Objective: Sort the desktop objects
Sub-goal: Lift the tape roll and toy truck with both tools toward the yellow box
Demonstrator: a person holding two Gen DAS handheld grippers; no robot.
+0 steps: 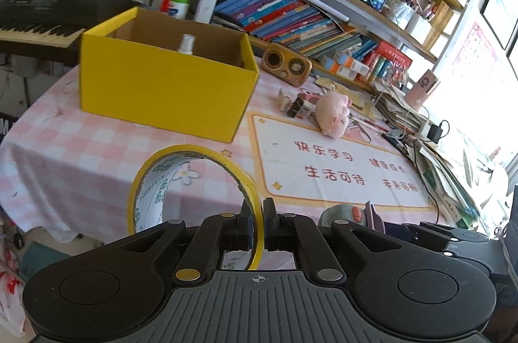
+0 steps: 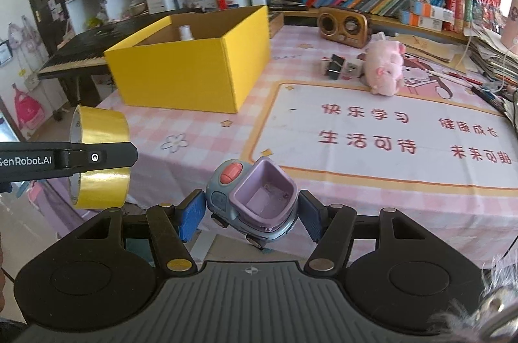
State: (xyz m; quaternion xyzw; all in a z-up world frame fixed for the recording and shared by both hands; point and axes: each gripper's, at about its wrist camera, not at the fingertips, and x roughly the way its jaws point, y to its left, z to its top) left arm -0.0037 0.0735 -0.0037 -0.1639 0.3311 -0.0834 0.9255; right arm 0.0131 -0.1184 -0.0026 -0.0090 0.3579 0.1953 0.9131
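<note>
Over the near edge of the surface point(image 2: 207, 129), with its pink checked cloth, both tongs are carrying stuff. On the left, the left tongs point(image 1: 256, 224) are pinched tight on the wall of a yellow tape roll point(image 1: 194, 181), one pad inside the ring and one outside, and the roll stands on edge up in the air. From the right wrist view the same roll point(image 2: 102, 129) shows off to the left, just past the surface's edge.

Further in sits the open yellow box point(image 2: 194, 74) with a small white bottle point(image 2: 186, 33) standing inside. The right tongs point(image 2: 255, 210) are clamped on a toy truck point(image 2: 255, 197), blue-grey cab, purple tub, blue pads pressing its two sides, wheels hanging free and the whole thing tilted a bit.

To the right of the box there's a wooden radio point(image 2: 343, 25) at the back, then a few small clips and blocks point(image 2: 336, 67) just beside a pink plush pig point(image 2: 385, 67), which lies at the top edge of a printed mat point(image 2: 388, 132).
</note>
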